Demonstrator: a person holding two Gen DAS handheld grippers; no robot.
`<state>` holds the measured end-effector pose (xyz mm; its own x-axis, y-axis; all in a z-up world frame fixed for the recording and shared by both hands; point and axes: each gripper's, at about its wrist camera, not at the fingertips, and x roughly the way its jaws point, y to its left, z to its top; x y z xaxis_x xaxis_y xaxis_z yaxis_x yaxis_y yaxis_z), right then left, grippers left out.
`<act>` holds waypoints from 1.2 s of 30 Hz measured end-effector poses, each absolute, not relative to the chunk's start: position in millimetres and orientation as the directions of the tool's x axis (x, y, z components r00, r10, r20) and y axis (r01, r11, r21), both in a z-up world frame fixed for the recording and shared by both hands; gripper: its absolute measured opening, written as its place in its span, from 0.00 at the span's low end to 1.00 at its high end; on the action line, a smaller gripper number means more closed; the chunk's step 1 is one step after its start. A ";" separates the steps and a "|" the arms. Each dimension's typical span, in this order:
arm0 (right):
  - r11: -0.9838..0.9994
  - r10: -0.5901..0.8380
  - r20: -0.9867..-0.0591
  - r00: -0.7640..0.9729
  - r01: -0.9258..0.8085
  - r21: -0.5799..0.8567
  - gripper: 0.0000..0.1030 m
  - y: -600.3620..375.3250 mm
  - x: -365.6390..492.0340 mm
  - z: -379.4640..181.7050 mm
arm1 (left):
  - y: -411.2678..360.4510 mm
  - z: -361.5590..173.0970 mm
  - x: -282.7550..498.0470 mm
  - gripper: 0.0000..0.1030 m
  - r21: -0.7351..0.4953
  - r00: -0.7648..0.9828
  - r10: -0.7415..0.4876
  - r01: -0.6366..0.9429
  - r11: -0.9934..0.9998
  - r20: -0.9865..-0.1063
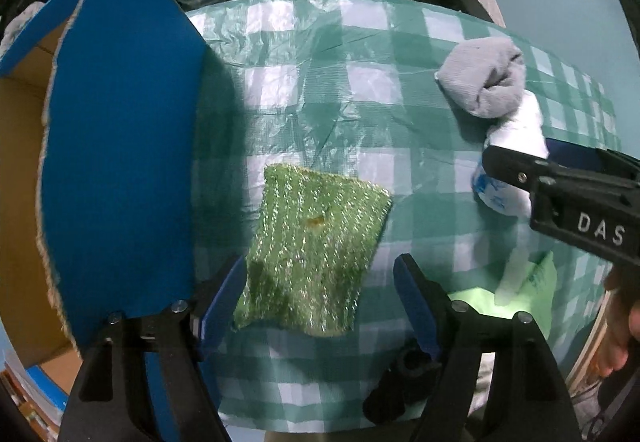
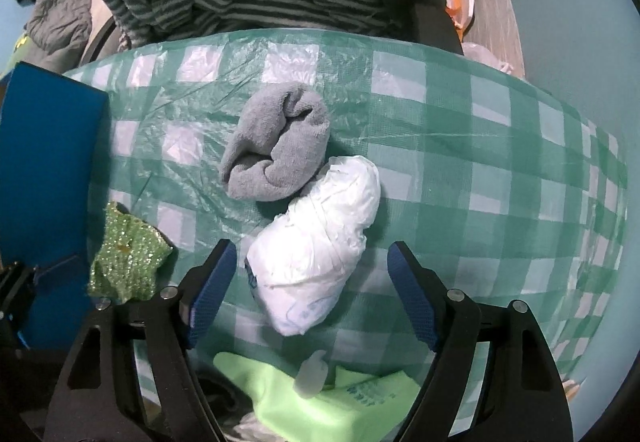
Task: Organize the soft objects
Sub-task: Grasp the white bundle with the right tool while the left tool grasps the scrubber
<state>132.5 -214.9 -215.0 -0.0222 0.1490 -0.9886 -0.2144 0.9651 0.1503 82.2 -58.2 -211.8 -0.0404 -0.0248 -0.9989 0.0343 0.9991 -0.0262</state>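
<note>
- While both grippers point down at the green-and-white checked plastic tablecloth [image 2: 460, 129], neither holds anything.
- Left gripper [image 1: 320, 282]: jaws spread wide, the sparkly green rectangular scrubbing sponge [image 1: 316, 246] lying flat between them — pads not pressing on it.
- Right gripper [image 2: 310, 274]: jaws spread, straddling the white crinkled plastic-wrapped bundle [image 2: 316, 238] without contact.
- Rolled grey terry cloth [image 2: 276, 145]: touching the bundle's far end.
- Blue-faced cardboard box flap [image 1: 124, 145]: stands just beside the sponge.
</note>
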 end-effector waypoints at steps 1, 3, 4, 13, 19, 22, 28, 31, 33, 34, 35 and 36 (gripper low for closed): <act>0.965 0.155 -0.988 -0.020 -0.210 0.156 0.71 -214.3 132.6 -216.7 | -58.0 -214.3 82.8 0.77 -0.020 -0.043 -0.019 0.035 0.999 -0.999; 0.964 0.150 -0.988 -0.028 -0.219 0.152 0.63 -212.7 131.6 -220.7 | -57.6 -220.6 84.5 0.77 -0.016 -0.057 -0.014 0.035 0.999 -0.998; 0.964 0.150 -0.988 -0.032 -0.219 0.153 0.61 -212.8 130.9 -222.5 | -57.3 -223.1 84.5 0.77 -0.019 -0.063 -0.017 0.033 0.999 -0.998; 0.956 0.175 -0.984 -0.032 -0.234 0.178 0.49 -213.6 121.5 -220.8 | -57.6 -247.7 89.1 0.78 -0.015 -0.108 -0.013 0.026 1.000 -0.994; 0.951 0.201 -0.979 -0.024 -0.233 0.201 0.49 -218.2 114.8 -212.4 | -46.3 -244.5 87.4 0.78 -0.022 -0.096 -0.019 0.032 0.999 -0.995; 0.949 0.210 -0.978 -0.014 -0.239 0.207 0.49 -221.1 110.2 -205.3 | -48.7 -242.8 81.2 0.77 -0.017 -0.083 -0.014 0.037 0.999 -0.996; 0.946 0.217 -0.976 0.011 -0.247 0.207 0.49 -226.4 101.4 -191.4 | -43.4 -233.3 68.0 0.56 -0.016 -0.053 -0.015 0.026 1.000 -0.998; 0.945 0.222 -0.975 0.013 -0.248 0.212 0.49 -227.4 96.3 -187.7 | -43.7 -228.2 67.5 0.35 -0.015 -0.045 -0.013 0.042 0.999 -0.999; 0.944 0.226 -0.974 0.016 -0.252 0.215 0.49 -227.8 92.6 -184.7 | -44.3 -226.4 66.8 0.19 -0.022 -0.049 -0.020 0.052 0.998 -0.999; 0.943 0.228 -0.974 0.017 -0.254 0.216 0.49 -228.4 91.3 -183.8 | -44.0 -226.1 66.6 0.17 -0.023 -0.051 -0.020 0.059 0.998 -0.998; 0.942 0.230 -0.973 0.019 -0.256 0.217 0.49 -228.5 89.8 -182.1 | -45.7 -225.7 65.7 0.14 -0.021 -0.051 -0.017 0.069 0.997 -0.999; 0.941 0.232 -0.973 0.021 -0.256 0.219 0.49 -228.6 88.2 -180.4 | -47.8 -224.9 64.5 0.13 -0.020 -0.052 -0.016 0.077 0.997 -0.999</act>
<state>88.2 -228.6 -180.4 0.0209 0.2318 -0.9725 -0.2563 0.9415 0.2189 64.5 -47.8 -224.9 -0.0522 -0.0157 -0.9985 0.0772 0.9968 -0.0197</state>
